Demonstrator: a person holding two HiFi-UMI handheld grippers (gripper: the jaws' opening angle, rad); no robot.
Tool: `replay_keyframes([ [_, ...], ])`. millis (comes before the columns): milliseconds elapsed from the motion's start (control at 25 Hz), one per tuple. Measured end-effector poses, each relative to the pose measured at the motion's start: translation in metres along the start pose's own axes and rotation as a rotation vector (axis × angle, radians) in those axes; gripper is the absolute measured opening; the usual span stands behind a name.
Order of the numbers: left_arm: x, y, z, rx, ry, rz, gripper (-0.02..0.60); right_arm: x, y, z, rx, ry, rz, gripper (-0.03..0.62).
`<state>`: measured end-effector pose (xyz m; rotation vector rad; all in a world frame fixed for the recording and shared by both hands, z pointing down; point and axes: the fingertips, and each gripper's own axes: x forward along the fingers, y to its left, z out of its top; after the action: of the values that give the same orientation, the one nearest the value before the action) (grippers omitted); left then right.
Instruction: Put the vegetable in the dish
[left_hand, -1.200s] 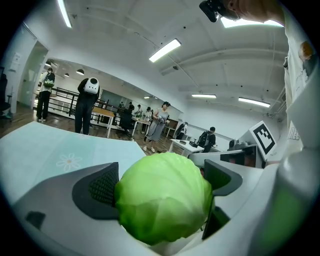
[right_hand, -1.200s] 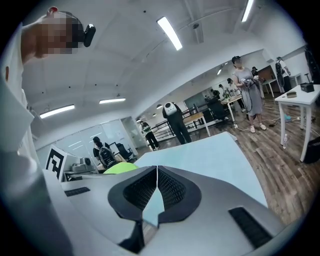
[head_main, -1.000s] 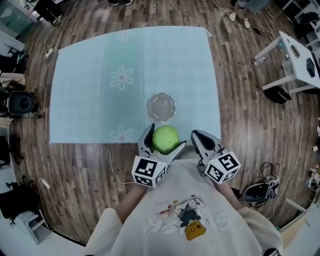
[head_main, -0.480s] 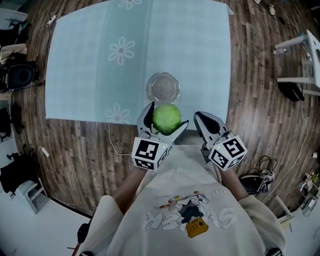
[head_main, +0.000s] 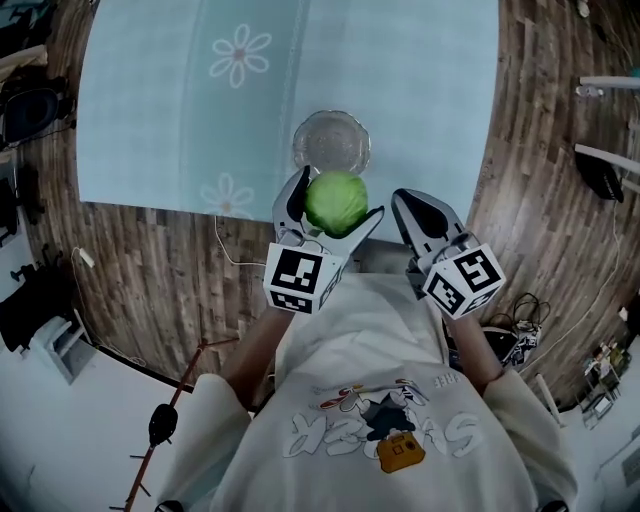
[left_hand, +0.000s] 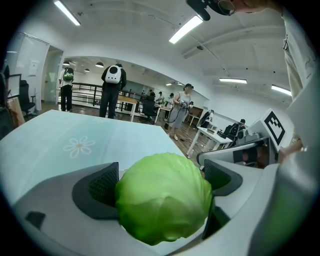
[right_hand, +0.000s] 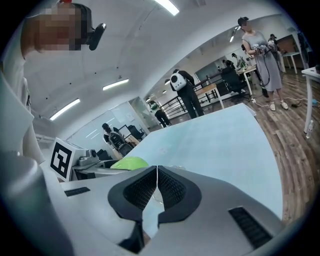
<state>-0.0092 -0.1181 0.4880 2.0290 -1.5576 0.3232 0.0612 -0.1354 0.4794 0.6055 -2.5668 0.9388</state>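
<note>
The left gripper (head_main: 332, 205) has its two dark ribbed pads (left_hand: 104, 186) pressed against opposite sides of the round, pale green head of cabbage (left_hand: 162, 200), which fills the gap between the jaws and is carried clear of the table. The right gripper (right_hand: 156, 186) has its jaws closed pad to pad with nothing between them. In the head view the cabbage sits just short of the small clear glass dish with a scalloped rim (head_main: 331, 140), overlapping its near edge. How high it hangs above the dish cannot be read. The dish stands empty near the front edge of the pale blue tablecloth printed with white daisies (head_main: 420, 90), over a dark wood-plank floor (head_main: 150, 260). Judged step: transport of the vegetable, with the grasp made and the placement not yet done. The next move calls for a short advance forward until the cabbage is centred over the dish, then a descent and a parting of the jaws. Because the head is round, it should be released low to limit rolling over the shallow rim. Both grippers are held close in front of the person's chest, side by side, jaws pointing forward toward the table, the left slightly ahead of the right
</note>
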Motion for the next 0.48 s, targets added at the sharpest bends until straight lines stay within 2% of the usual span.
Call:
replay_keyframes([
  [480,0.037,0.028,-0.028,0.004,0.055,0.001,0.543,0.029,-0.022,-0.015,0.037,0.054,-0.001,0.026],
])
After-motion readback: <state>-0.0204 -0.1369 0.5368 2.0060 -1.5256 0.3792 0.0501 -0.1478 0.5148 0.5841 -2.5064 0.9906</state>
